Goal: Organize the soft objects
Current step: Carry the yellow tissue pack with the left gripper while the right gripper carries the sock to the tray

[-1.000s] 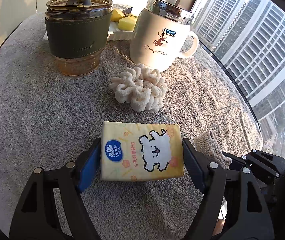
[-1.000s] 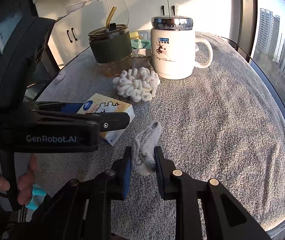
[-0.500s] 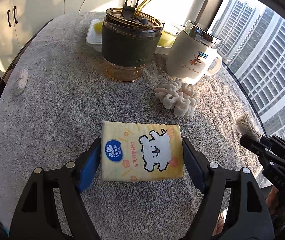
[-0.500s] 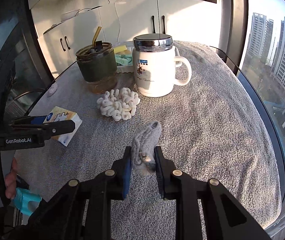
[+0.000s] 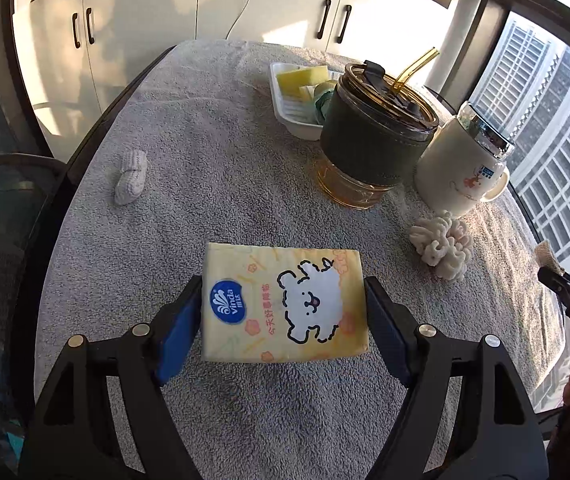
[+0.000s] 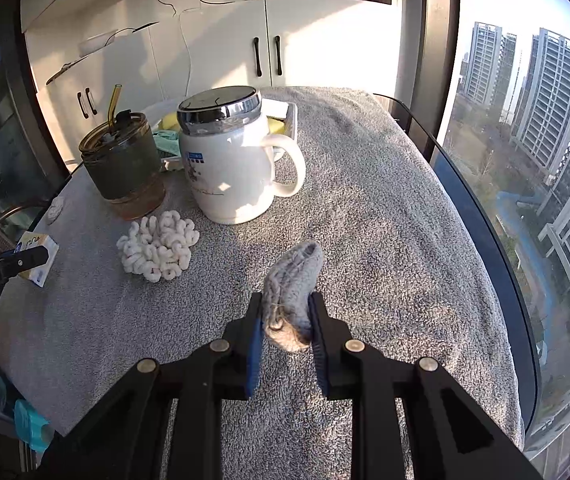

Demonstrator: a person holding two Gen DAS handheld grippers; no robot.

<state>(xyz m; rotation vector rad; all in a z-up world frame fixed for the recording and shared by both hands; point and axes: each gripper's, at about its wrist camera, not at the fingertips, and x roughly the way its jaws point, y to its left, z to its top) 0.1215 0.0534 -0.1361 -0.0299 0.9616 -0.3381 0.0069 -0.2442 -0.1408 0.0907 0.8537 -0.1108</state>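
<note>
My left gripper (image 5: 283, 320) is shut on a yellow tissue pack (image 5: 283, 302) with a white bear print, held above the grey towel near the table's left front. The pack also shows in the right wrist view (image 6: 39, 254). My right gripper (image 6: 287, 328) is shut on a small grey knitted sock (image 6: 291, 288), held above the towel. A second grey sock (image 5: 131, 176) lies at the table's left edge. A white fluffy scrunchie (image 6: 157, 246) lies in front of the mug; it also shows in the left wrist view (image 5: 443, 244).
A green-sleeved glass tumbler (image 5: 373, 140) with a straw and a white lidded mug (image 6: 233, 160) stand mid-table. A white tray (image 5: 291, 108) with yellow sponges sits behind them. The grey towel (image 6: 385, 216) covers the round table. Cabinets stand behind; windows lie to the right.
Both grippers have pulled back and risen with their loads. The left one has swung left, bringing the second sock and the tray into view. The right one has drifted right.
</note>
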